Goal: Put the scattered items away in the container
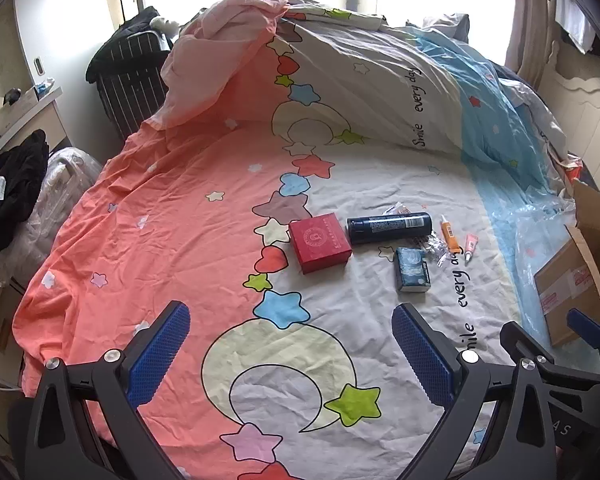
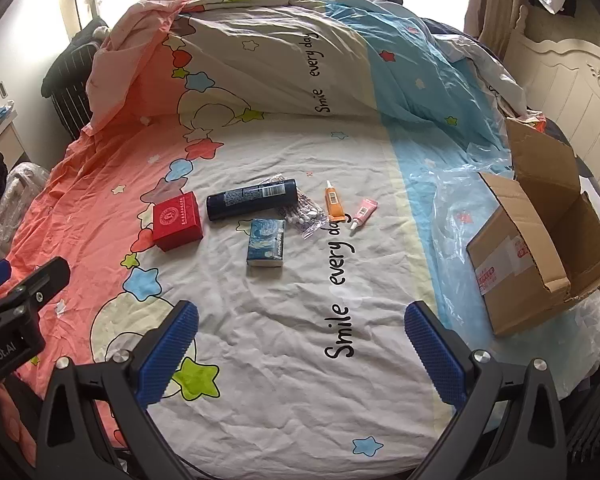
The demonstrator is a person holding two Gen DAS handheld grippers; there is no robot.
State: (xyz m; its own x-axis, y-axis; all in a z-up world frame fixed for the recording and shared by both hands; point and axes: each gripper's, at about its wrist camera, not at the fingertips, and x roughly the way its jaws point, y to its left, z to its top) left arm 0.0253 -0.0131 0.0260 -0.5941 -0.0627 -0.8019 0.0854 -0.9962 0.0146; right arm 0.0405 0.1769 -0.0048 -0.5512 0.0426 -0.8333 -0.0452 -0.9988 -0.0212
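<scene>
Nearest the lens, the left gripper [image 1: 290, 340] and the right gripper [image 2: 302, 338] both hover over the bed [image 2: 300, 400] with their blue-padded fingers spread wide and nothing between them. The bed, the largest thing here, carries a crumpled sheet in pink, white and blue bands printed with stars, moons and "Smile every day"; a bunched quilt [image 2: 260, 48] is heaped at its far end. On the bed's right side an open cardboard box [image 2: 540, 248] sits on clear plastic film, flaps up, well apart from the items. Those items lie clustered mid-bed: a dark blue spray can [image 2: 252, 200] on its side, a red box [image 2: 177, 222] to its left, a blue tissue pack [image 2: 266, 242] just in front, a clear bag of cotton swabs [image 2: 304, 212] touching the can's right end, then an orange tube [image 2: 334, 204] and a smaller pink tube [image 2: 363, 216].
</scene>
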